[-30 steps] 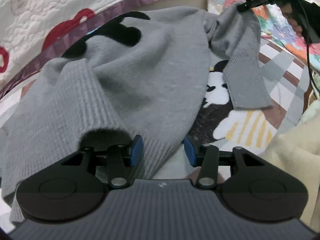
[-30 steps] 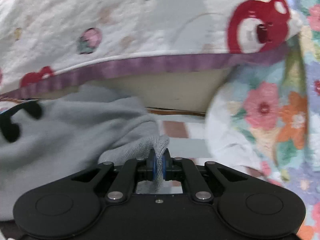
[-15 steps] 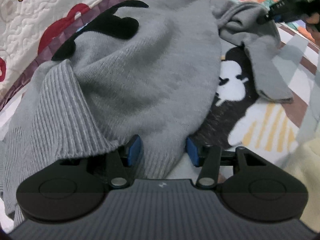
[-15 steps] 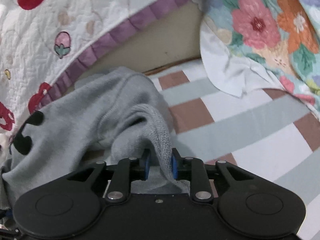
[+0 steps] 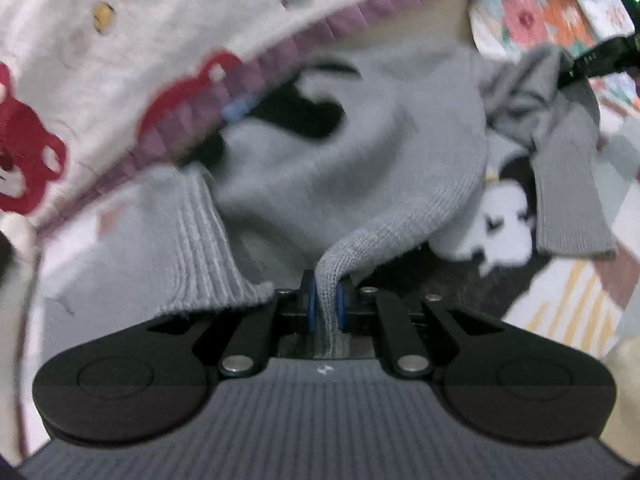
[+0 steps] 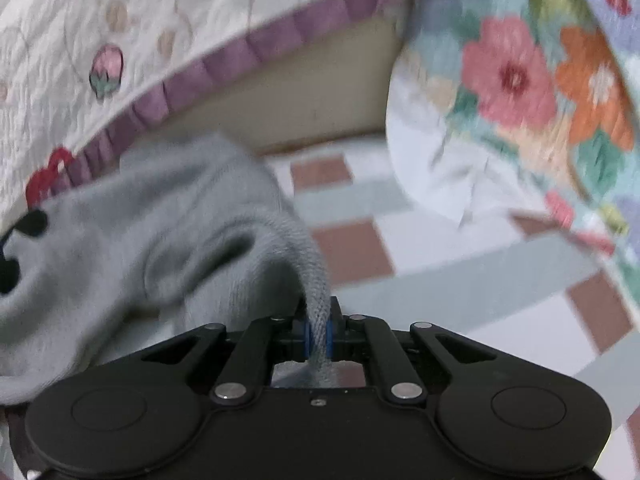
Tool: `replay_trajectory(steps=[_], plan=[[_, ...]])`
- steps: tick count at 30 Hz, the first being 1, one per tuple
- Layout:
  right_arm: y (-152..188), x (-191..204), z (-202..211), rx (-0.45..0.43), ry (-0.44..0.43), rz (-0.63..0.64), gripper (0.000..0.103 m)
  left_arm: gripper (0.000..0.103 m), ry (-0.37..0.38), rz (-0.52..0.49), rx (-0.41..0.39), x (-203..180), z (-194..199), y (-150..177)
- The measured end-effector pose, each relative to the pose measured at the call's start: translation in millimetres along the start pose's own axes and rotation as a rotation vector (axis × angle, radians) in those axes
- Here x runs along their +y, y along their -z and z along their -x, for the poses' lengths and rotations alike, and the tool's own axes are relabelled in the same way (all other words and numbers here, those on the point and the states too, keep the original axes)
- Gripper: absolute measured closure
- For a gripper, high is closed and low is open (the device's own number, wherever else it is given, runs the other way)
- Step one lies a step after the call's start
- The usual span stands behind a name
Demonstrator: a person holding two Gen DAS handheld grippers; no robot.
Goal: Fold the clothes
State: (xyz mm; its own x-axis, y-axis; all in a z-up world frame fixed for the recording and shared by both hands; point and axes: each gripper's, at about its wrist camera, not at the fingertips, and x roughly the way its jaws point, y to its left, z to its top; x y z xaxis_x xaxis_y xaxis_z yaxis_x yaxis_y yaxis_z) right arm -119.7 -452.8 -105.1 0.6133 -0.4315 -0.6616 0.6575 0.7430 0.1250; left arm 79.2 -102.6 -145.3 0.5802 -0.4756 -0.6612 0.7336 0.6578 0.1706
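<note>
A grey knit sweater (image 5: pixel 360 168) with a black cartoon print lies crumpled on the bed, ribbed hem toward me. My left gripper (image 5: pixel 325 306) is closing; its blue pads pinch a fold of the sweater's edge beside the hem. In the right wrist view, my right gripper (image 6: pixel 318 336) is closing too, its pads squeezing a ridge of the same sweater (image 6: pixel 140 240) near its sleeve. The right gripper (image 5: pixel 576 68) also shows at the top right of the left wrist view, with the sleeve hanging below it.
A quilt (image 5: pixel 100 80) with red bears and a purple border lies behind the sweater. A floral cloth (image 6: pixel 520 80) lies at the right. The checked sheet (image 6: pixel 460 280) is bare in front of my right gripper. A cartoon-print blanket (image 5: pixel 500 216) lies under the sweater.
My left jaws, open around the hem before, have closed on a fold and lifted it. My right jaws loosened on the sleeve ridge, then closed on it again, lower and rolled.
</note>
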Motion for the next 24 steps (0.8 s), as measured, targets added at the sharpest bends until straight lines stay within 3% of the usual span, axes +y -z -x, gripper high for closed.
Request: replay_trajectory(steps=[2, 7, 10, 13, 16, 19, 20, 21, 22, 24], plan=[[-9.2, -0.1, 7.9, -0.032, 0.008, 0.001, 0.096, 0.094, -0.021, 0.022, -0.041, 5.5, 12.3, -7.8], [-18.6, -0.7, -5.3, 0.045, 0.021, 0.062, 0.096, 0.095, -0.066, -0.007, -0.109, 9.3, 28.5, -28.6], [-63.9, 0.8, 4.1, 0.003, 0.051, 0.148, 0.097, 0.095, -0.018, -0.023, -0.146, 13.8, 40.9, -51.8], [-130.3, 0.2, 29.3, -0.121, 0.136, 0.229, 0.097, 0.095, 0.100, -0.022, -0.219, 18.5, 60.8, -88.4], [-188.2, -8.7, 64.3, -0.269, 0.220, 0.265, 0.097, 0.095, 0.273, -0.043, -0.284, 7.2, 86.1, -127.1], [-201.1, -24.9, 75.3, -0.353, 0.378, 0.321, 0.095, 0.095, 0.476, -0.016, -0.321, -20.5, 99.0, -155.0], [-203.7, -30.6, 78.0, -0.379, 0.433, 0.340, 0.089, 0.095, 0.560, 0.017, -0.308, -35.6, 96.0, -159.5], [-195.9, -42.7, 71.1, -0.339, 0.472, 0.319, 0.073, 0.095, 0.638, 0.053, -0.292, -51.3, 92.1, -163.0], [-183.5, -57.8, 59.9, -0.269, 0.504, 0.279, 0.065, 0.095, 0.695, 0.091, -0.261, -69.9, 84.2, -163.0], [-151.9, -88.4, 42.1, -0.146, 0.534, 0.164, 0.061, 0.094, 0.756, 0.155, -0.164, -112.3, 56.1, -155.3]])
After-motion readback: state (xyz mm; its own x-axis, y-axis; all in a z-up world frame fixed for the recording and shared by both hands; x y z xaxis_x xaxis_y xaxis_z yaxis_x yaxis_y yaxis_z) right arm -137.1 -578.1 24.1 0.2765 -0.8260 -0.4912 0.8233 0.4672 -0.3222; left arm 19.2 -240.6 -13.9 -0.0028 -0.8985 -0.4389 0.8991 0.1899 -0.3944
